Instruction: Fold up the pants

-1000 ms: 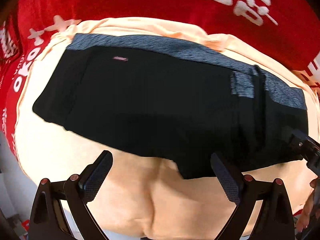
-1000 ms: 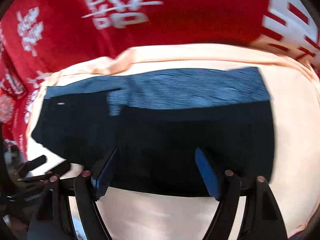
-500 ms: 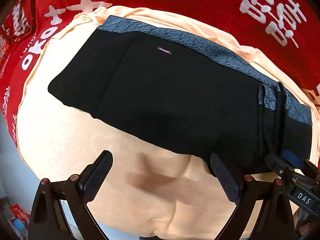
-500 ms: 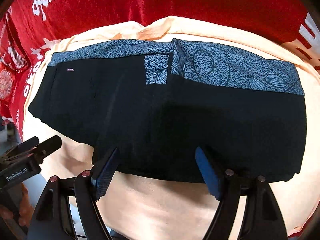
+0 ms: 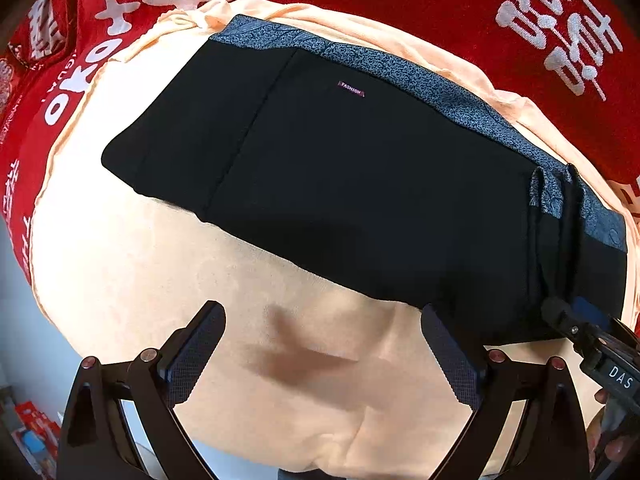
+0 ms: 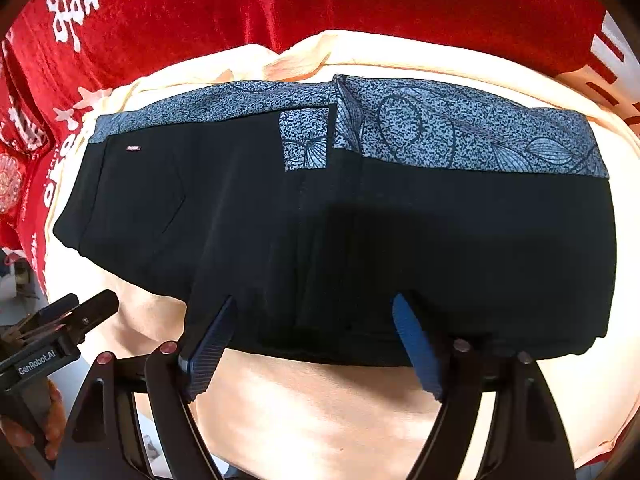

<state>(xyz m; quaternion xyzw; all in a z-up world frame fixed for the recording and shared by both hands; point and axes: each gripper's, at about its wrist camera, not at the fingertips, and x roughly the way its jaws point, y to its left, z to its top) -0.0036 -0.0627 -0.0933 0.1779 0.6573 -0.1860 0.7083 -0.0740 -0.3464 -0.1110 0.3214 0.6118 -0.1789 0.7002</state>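
- Both of my grippers have drawn closer and steadied over the last second: a second ago the pants (image 6: 320,220) were blurred in the right view, and now the print on the band (image 6: 460,140) is sharp.
- My left gripper (image 5: 322,354) stands with jaws wide, holding nothing, over bare peach cloth (image 5: 160,280) just short of the pants' near edge; that edge has slid up and away in its view since a second ago.
- My right gripper (image 6: 312,344) is also spread wide and empty, its fingertips (image 6: 412,340) right at the near hem, which has come down to meet them. Whether they touch the fabric I cannot tell.
- Pants lie flat, folded lengthwise into a long black strip, patterned grey-blue band along the far side, a small label (image 5: 351,89) toward the left end, and a drawstring (image 5: 570,232) over the right part.
- My reading: the lengthwise fold is done and smoothed, and I am lining up for the next fold across; the right end looks like the part to take.
- Underneath is the peach cloth, creased and shadowed near my left jaws, spread over a red blanket (image 6: 400,12) with white lettering.
- Beyond the edge, lower left, a pale floor and some small red boxes (image 5: 28,432) show; the rest of the room is out of view.
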